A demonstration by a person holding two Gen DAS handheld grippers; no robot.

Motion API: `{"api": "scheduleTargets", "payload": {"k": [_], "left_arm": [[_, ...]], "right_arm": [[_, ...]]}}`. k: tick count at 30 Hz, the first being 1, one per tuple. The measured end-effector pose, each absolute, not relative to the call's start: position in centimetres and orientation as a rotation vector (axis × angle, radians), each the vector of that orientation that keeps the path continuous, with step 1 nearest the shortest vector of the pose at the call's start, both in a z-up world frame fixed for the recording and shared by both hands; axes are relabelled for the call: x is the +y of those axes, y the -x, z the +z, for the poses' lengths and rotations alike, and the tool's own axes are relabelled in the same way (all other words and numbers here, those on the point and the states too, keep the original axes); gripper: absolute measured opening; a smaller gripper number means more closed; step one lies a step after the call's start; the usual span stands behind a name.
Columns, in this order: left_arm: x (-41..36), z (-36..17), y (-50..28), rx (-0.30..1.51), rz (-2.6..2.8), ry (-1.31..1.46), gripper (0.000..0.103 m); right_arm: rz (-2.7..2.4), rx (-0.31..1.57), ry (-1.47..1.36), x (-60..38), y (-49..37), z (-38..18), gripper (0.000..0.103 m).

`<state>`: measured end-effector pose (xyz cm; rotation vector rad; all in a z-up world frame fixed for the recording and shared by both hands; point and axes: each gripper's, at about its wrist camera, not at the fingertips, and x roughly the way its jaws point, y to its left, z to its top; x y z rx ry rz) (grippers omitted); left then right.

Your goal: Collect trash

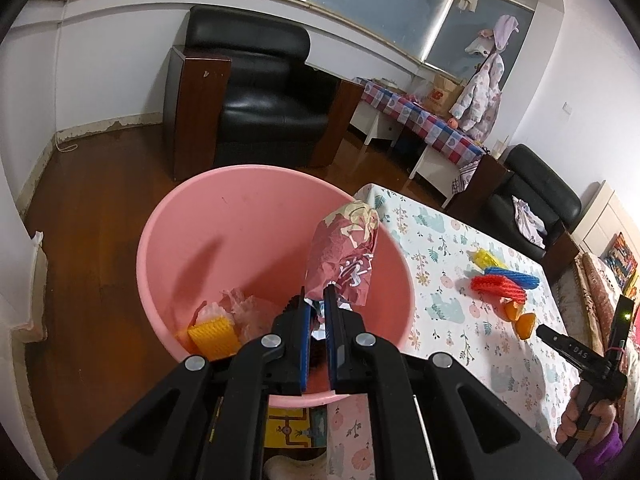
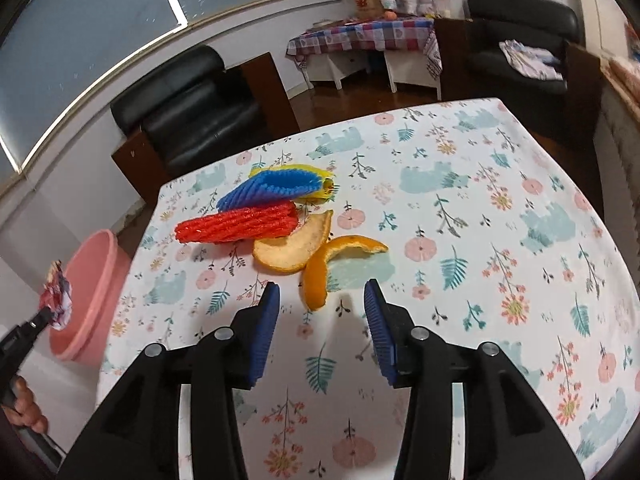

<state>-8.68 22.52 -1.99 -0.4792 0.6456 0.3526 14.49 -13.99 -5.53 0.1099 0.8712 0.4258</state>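
Jaws of right gripper (image 2: pixel 322 294) apart, orange peel (image 2: pixel 320 268) just ahead

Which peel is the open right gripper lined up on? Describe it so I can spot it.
On the floral tablecloth, find the pile of foam nets. Two orange peels lie in front of the red net. Yours is the nearer peel, deep orange skin up; the other peel shows pale pith.

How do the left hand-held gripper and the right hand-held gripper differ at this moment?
The left hand-held gripper is shut on a crumpled red wrapper; the right hand-held gripper is open and empty. The left one is over the pink basin; the right one is over the table, near the orange peel. Both have blue pads.
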Motion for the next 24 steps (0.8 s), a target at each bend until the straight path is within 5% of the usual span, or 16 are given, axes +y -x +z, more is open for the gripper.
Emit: {"api": "scheduleTargets", "payload": {"k": [7, 9, 12, 24], "left_arm": [[22.3, -2.2, 8.5, 0.648, 0.347, 0.472, 0.006], [22.3, -2.2, 8.6, 0.647, 0.345, 0.473, 0.006], [22.2, -2.2, 8.7, 0.644, 0.343, 0.472, 0.006], [21.9, -2.0, 9.3, 0.631, 0.335, 0.475, 0.006]], "right_arm": [[0.403, 0.894, -0.072, -12.3, -16.2, -6.2, 0.042], [0.393, 0.914, -0.056, -11.9, -16.6, -6.8, 0.024], [0.394, 0.937, -0.077, -12.0, -16.9, -7.4, 0.011], [0.427, 0.788, -0.116, -13.5, -12.3, -2.8, 0.008]]}}
